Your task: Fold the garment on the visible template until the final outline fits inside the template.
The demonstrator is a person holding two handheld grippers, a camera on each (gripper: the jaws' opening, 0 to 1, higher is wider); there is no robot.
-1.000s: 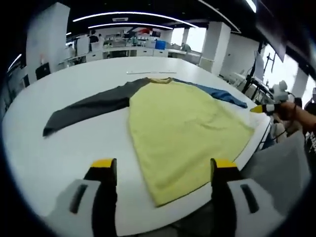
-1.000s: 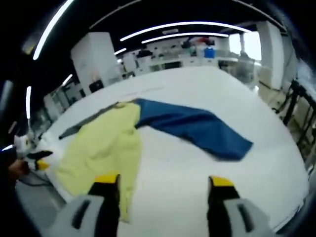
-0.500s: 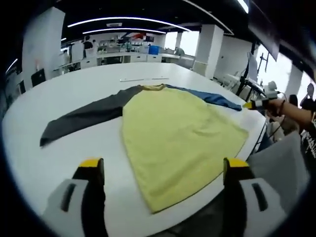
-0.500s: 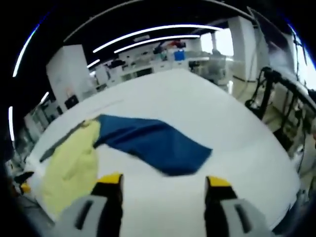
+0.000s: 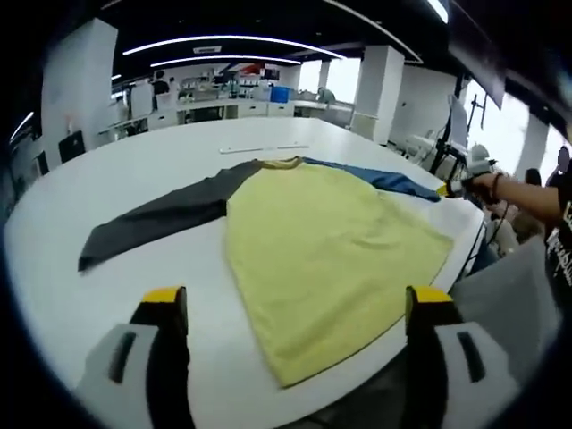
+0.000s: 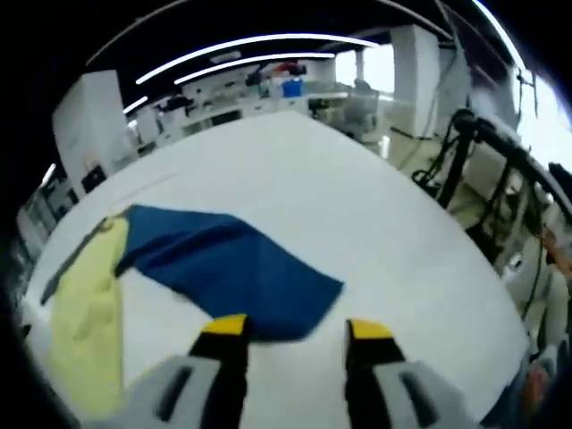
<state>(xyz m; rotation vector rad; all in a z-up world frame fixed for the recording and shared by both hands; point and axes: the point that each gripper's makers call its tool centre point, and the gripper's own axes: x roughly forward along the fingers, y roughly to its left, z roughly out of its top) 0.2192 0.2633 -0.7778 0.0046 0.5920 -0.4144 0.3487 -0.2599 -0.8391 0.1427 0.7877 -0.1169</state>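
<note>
- Right gripper (image 6: pixel 295 326) hung low over the cuff end of the blue sleeve (image 6: pixel 228 271), its yellow-tipped jaws parted with a clear gap and nothing between them; whether the tips touched the cloth could not be told.
- Left gripper (image 5: pixel 296 299) hovered at the near edge of the table, jaws spread wide and empty, framing the hem of the garment (image 5: pixel 331 241).
- The garment lay flat on the white table (image 5: pixel 134 174): a pale yellow body with its hem corner close to the near table edge, the neckline pointing away.
- A dark grey sleeve (image 5: pixel 156 214) stretched out flat to one side of the body, and the blue sleeve ran out the other side toward the far table edge.
- In the right gripper view the yellow body (image 6: pixel 85 304) showed as a strip beside the blue sleeve, with a sliver of grey past the collar.
- In the left gripper view the right gripper (image 5: pixel 460 183) appeared small at the blue sleeve's end, held by a person's hand (image 5: pixel 500 183).
- A thin pale strip (image 5: pixel 264 147) lay on the table beyond the neckline.
- Behind the table stood white pillars, desks and curved ceiling lights (image 5: pixel 223 40).
</note>
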